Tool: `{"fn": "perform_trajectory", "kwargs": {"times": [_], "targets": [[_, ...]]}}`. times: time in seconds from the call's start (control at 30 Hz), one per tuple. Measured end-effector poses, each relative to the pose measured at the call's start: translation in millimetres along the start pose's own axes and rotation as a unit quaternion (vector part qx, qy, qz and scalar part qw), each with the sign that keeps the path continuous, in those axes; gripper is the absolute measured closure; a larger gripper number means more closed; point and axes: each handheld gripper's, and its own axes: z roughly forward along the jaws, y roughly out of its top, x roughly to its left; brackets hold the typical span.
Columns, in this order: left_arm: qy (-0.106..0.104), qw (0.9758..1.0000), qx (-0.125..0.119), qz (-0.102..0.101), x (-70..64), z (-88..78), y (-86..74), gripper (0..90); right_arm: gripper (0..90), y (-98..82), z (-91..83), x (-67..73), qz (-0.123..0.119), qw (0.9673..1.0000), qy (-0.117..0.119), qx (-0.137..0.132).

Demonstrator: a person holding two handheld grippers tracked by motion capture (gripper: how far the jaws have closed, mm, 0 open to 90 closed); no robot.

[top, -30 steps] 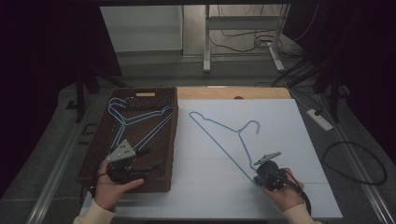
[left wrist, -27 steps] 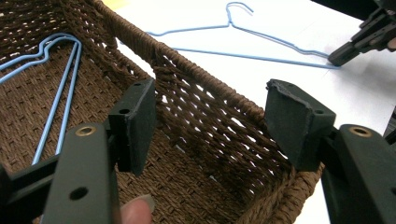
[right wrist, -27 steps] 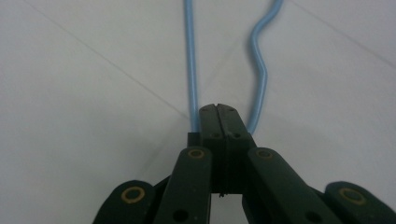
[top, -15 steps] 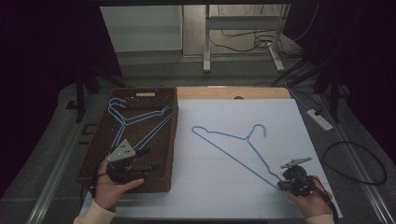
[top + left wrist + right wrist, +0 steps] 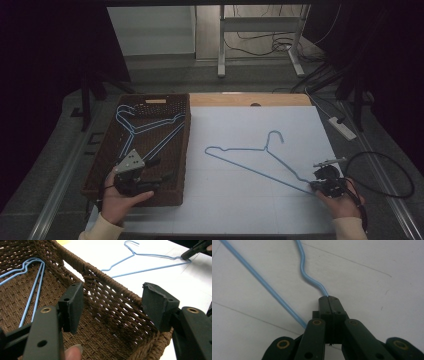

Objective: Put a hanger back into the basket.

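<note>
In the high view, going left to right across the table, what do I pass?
Wicker basket with hangers inside and the left gripper over it → loose blue hanger on the white tabletop → right gripper clamped on that hanger's corner.

Left tool (image 5: 150, 172): black, grey triangular plate on top, flat jaw blocks, brass-ringed pivot holes. Right tool (image 5: 317, 185): black, same brass-ringed pivots, black cable looping off it. Both sleeves cream.
</note>
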Motion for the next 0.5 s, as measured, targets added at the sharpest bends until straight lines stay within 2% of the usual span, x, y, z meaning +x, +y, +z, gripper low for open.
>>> {"fn": "perform_trajectory", "kwargs": {"times": [0.1, 0.17, 0.2, 0.27, 0.3, 0.33, 0.37, 0.4, 0.43, 0.47, 0.5], "targets": [[0.001, 1.0000, -0.001, 0.000, 0.9, -0.2, -0.3, 36.4, 90.0, 1.7, -0.1, 1.7, -0.004, 1.0000, -0.007, -0.002], [0.001, 1.0000, -0.001, 0.000, 0.8, -0.4, -0.4, 36.6, 90.0, 2.2, -0.9, 4.0, -0.001, 1.0000, 0.001, -0.008], [0.000, 1.0000, -0.002, -0.001, 1.0, -0.5, -0.5, 36.6, 90.0, 3.3, -2.6, 8.0, 0.000, 0.9998, 0.013, -0.017], [0.000, 1.0000, -0.002, -0.001, 1.1, -0.4, -0.5, 36.5, 90.0, 13.5, -9.3, 28.4, -0.019, 0.9979, 0.039, -0.047], [0.000, 1.0000, -0.002, -0.001, 1.1, -0.4, -0.5, 36.5, 90.0, 13.5, -9.3, 28.4, -0.019, 0.9979, 0.039, -0.047], [0.000, 1.0000, -0.002, 0.000, 0.9, -0.7, -0.2, 36.5, 90.0, 25.7, -11.9, 48.2, -0.047, 0.9951, 0.059, -0.064], [0.000, 1.0000, -0.002, 0.000, 0.9, -0.7, -0.2, 36.4, 90.0, 25.7, -11.9, 48.2, -0.047, 0.9951, 0.059, -0.064], [-0.001, 1.0000, -0.002, 0.001, 0.8, -1.1, 0.1, 36.4, 90.0, 30.2, -12.1, 55.2, -0.055, 0.9939, 0.068, -0.068], [-0.001, 1.0000, -0.004, 0.001, 0.6, -1.5, 0.5, 36.4, 90.0, 36.3, -11.3, 64.4, -0.067, 0.9918, 0.080, -0.075], [-0.001, 1.0000, -0.005, 0.001, 0.6, -2.5, 0.9, 36.3, 90.0, 49.9, -6.9, 85.7, -0.087, 0.9880, 0.097, -0.083], [-0.001, 1.0000, -0.005, 0.001, 0.6, -2.5, 0.9, 36.3, 90.0, 49.9, -6.9, 85.7, -0.087, 0.9880, 0.097, -0.083]]}}
